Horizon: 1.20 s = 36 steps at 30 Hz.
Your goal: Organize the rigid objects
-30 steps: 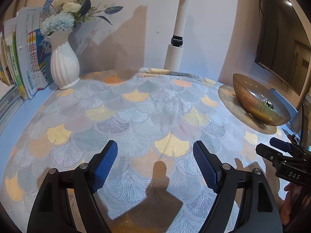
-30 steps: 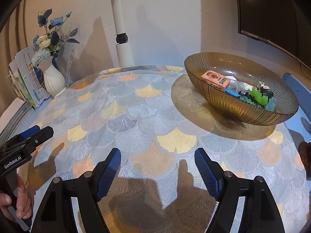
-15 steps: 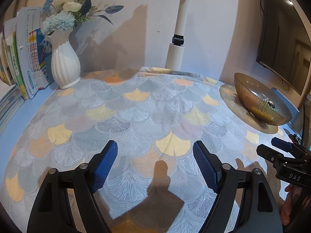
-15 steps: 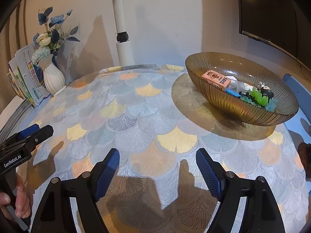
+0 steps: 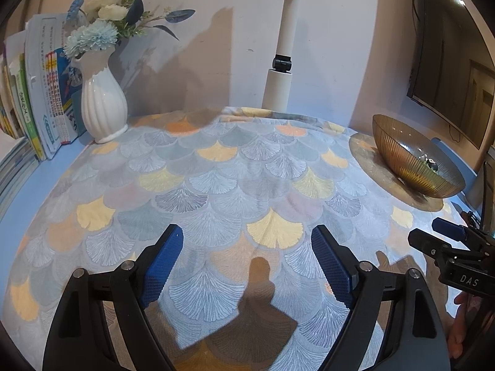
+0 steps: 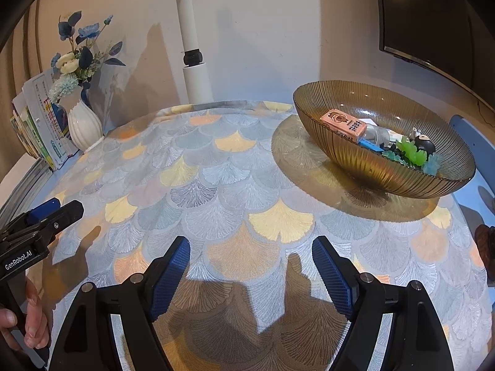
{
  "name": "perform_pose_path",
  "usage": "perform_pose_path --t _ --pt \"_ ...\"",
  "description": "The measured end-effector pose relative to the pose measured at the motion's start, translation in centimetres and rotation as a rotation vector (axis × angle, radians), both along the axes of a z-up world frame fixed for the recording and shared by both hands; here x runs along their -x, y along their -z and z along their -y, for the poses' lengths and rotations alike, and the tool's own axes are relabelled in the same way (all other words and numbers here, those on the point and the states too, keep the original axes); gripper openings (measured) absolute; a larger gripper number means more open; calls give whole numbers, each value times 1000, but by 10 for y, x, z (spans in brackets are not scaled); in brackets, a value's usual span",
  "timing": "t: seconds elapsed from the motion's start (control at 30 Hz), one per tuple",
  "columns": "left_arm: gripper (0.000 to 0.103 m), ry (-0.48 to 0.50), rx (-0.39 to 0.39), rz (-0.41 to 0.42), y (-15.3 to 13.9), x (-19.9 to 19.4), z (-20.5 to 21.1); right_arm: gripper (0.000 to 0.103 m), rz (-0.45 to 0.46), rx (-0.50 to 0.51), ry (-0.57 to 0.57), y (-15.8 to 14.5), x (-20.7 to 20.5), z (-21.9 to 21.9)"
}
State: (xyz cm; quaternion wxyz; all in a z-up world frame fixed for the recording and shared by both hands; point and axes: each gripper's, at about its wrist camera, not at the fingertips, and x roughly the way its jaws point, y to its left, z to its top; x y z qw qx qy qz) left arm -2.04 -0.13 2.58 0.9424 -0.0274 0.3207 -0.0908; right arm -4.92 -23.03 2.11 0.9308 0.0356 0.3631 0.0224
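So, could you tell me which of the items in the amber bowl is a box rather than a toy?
The pink carton, lying at the left of the amber bowl; the others are small figures.

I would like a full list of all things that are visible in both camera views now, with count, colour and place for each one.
tablecloth: 1, grey-blue with yellow and orange fans, covers the table
glass bowl: 1, amber, right side of the cloth
pink box: 1, pink, inside the bowl, leaning on its left wall
green toy: 1, bright green, in the bowl
dark figure: 1, black and white, in the bowl behind the green toy
vase: 1, white, holds blue and white flowers, far left
books: several, mostly white and green, upright, left of the vase
white pole: 1, at the wall behind the table
screen: 1, black, on the right wall
left gripper: 1, black with blue fingers, open, empty
right gripper: 1, same colours, open, empty
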Motion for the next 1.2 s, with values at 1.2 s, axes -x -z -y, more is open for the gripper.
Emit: perform_pose_path --t 1.2 --pt "84 20 -24 -3 -1 0 5 80 5 43 -13 -1 1 -4"
